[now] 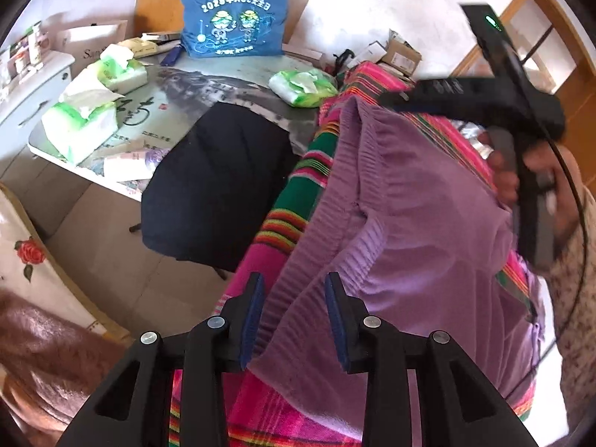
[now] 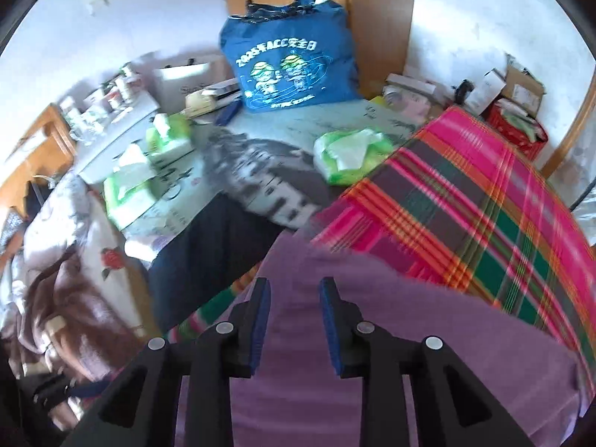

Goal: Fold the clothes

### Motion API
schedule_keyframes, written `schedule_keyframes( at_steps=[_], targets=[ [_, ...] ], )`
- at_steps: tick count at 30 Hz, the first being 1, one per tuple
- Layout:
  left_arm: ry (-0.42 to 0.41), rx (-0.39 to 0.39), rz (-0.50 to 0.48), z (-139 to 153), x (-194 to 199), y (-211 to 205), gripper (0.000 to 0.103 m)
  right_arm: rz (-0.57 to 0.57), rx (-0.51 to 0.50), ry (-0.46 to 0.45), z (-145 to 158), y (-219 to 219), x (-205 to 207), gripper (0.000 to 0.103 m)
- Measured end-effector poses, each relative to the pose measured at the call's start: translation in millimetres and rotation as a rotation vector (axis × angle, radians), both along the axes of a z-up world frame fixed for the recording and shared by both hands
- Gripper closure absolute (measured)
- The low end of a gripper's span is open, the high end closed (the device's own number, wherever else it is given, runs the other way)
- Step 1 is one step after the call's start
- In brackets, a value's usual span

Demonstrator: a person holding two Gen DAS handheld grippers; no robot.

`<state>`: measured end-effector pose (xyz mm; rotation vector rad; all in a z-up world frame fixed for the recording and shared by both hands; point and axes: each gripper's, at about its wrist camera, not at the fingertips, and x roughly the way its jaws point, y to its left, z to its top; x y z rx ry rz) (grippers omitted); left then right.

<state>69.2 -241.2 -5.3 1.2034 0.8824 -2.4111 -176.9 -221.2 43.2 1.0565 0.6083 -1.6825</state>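
A purple knit sweater lies spread on a bright plaid blanket. My left gripper hovers over its ribbed hem with the jaws apart; the hem lies between the blue pads, which do not pinch it. At the upper right of the left wrist view a person's hand holds the other black gripper above the sweater. In the blurred right wrist view my right gripper stands open over the smooth purple sweater, with nothing between its pads. The plaid blanket stretches away to its right.
A table beyond the blanket holds a blue printed bag, several green tissue packs and boxes. A dark cloth hangs over a chair beside the blanket. Brown fluffy fabric and rose-print bedding lie at the left.
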Motion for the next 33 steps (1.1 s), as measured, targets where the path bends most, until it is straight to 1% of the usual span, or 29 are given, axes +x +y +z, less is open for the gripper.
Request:
schedule_keyframes(
  at_steps=[1,2,4,5,6,7,9,10,13,14,15,18,19,22,23,26,27,29,30,33],
  targets=[
    [0.001,0.002,-0.01,0,0,1,0.068,-0.008,0.008,0.004,-1,-6,-1,0.075],
    [0.003,-0.006,-0.008,1,2,3,0.068,-0.004,0.018,0.001,-2,-12,0,0.075],
    [0.01,-0.03,-0.035,4,2,8,0.068,0.006,0.043,0.004,-5,-22,3,0.075],
    [0.013,-0.042,-0.048,6,2,10,0.068,0.017,0.073,0.039,-7,-28,7,0.075],
    [0.016,-0.054,-0.06,8,2,13,0.068,0.01,0.099,0.056,-9,-32,8,0.075],
    [0.014,-0.059,-0.067,8,3,14,0.068,-0.008,0.13,0.038,-14,-35,5,0.075],
    [0.018,-0.044,-0.077,7,5,14,0.068,-0.048,0.18,-0.001,-22,-38,-2,0.075],
    [0.018,-0.037,-0.078,6,6,13,0.068,-0.064,0.201,0.004,-24,-38,-5,0.075],
    [0.022,-0.024,-0.082,5,9,13,0.068,-0.094,0.251,0.112,-26,-33,-8,0.075],
    [0.023,-0.023,-0.084,5,9,13,0.068,-0.101,0.26,0.107,-27,-31,-12,0.075],
    [0.025,-0.022,-0.087,5,9,14,0.068,-0.107,0.264,0.098,-27,-29,-15,0.075],
    [0.038,-0.017,-0.093,6,9,15,0.068,-0.117,0.206,0.036,-20,-24,-19,0.075],
    [0.039,-0.013,-0.097,6,9,15,0.068,-0.103,0.197,0.036,-18,-25,-16,0.075],
    [0.039,-0.009,-0.098,6,10,17,0.068,-0.059,0.189,0.082,-12,-34,-2,0.075],
    [0.039,-0.007,-0.099,5,10,18,0.068,-0.049,0.191,0.083,-12,-37,1,0.075],
    [0.046,0.002,-0.104,6,12,19,0.068,-0.055,0.203,0.056,-15,-43,4,0.073],
    [0.049,0.014,-0.111,6,13,19,0.068,-0.064,0.214,0.062,-18,-45,4,0.069],
    [0.045,0.028,-0.124,4,13,20,0.068,-0.071,0.236,0.074,-25,-49,4,0.068],
    [0.044,0.021,-0.128,4,13,22,0.068,-0.077,0.243,0.065,-26,-50,3,0.068],
    [0.051,0.016,-0.129,5,13,23,0.068,-0.092,0.218,-0.009,-26,-53,1,0.068]
  ],
)
